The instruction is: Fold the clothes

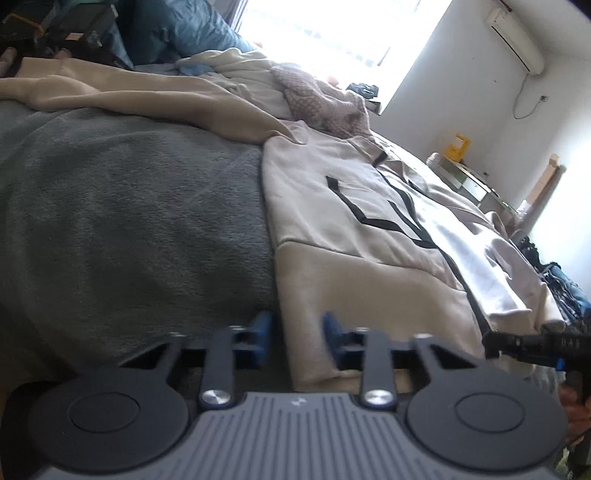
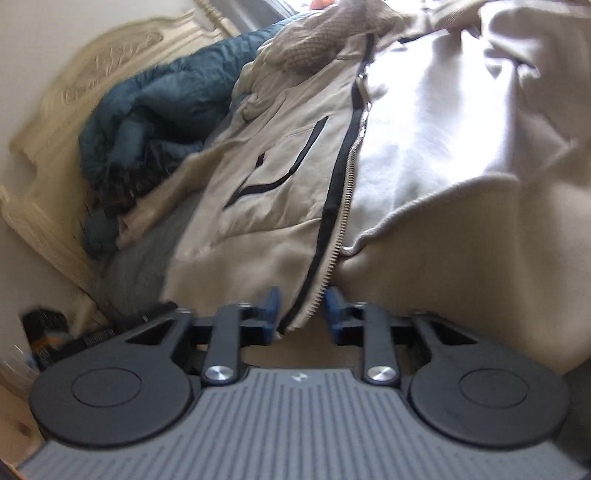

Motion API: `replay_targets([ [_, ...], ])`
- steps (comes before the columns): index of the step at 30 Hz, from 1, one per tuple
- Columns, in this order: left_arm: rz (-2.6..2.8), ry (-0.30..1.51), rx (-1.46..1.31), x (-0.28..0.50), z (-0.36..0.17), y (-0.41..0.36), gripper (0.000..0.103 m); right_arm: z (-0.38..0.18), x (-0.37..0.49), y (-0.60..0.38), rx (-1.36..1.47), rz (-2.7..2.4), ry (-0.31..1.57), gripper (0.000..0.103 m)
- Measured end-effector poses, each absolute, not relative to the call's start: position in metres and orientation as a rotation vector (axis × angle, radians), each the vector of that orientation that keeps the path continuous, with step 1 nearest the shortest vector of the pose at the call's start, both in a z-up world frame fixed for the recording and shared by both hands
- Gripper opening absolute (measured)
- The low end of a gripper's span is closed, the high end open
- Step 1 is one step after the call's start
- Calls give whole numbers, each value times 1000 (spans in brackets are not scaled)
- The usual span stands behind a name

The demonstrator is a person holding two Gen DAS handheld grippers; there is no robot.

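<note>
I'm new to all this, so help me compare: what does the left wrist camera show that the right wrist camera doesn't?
Only the left wrist view shows the bright window, the wall air conditioner and the yellow box. Only the right wrist view shows the carved headboard and the zipper's metal teeth between its blue fingers. Both show the beige zip jacket, the grey blanket and the teal quilt.

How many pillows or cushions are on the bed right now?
0 that I can make out. The bed holds a beige jacket, loose clothes and a blue quilt; some could be hidden beneath these.
</note>
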State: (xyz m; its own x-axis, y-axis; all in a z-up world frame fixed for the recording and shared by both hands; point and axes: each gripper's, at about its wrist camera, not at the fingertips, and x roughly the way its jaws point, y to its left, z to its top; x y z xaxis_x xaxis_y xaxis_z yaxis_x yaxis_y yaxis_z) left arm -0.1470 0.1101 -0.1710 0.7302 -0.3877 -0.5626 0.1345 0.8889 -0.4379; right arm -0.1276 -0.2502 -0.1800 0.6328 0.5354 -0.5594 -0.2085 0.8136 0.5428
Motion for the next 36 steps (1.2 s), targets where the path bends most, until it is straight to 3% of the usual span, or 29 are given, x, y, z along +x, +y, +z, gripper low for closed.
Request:
replay_targets([
  [2,-292,699,-414,-148,-171,114,9,-179,-133,-248,422,449,765,7],
  [4,-294,695,-403,-149,-168,115,7,-177,-138,-247,398,458,753,6],
  [22,-288,715,-335,-151,-176,122,7,-189,-142,-244,372,464,775,5],
  [24,-294,718,-324,-151,-175,123,11,-191,-142,-245,380,461,772,5],
  [29,-259,709,-279,-159,-162,124,39,-192,-152,-249,393,464,747,13],
  [36,-329,607,-149,-165,-132,88,53,-196,-178,-271,411,454,735,26],
])
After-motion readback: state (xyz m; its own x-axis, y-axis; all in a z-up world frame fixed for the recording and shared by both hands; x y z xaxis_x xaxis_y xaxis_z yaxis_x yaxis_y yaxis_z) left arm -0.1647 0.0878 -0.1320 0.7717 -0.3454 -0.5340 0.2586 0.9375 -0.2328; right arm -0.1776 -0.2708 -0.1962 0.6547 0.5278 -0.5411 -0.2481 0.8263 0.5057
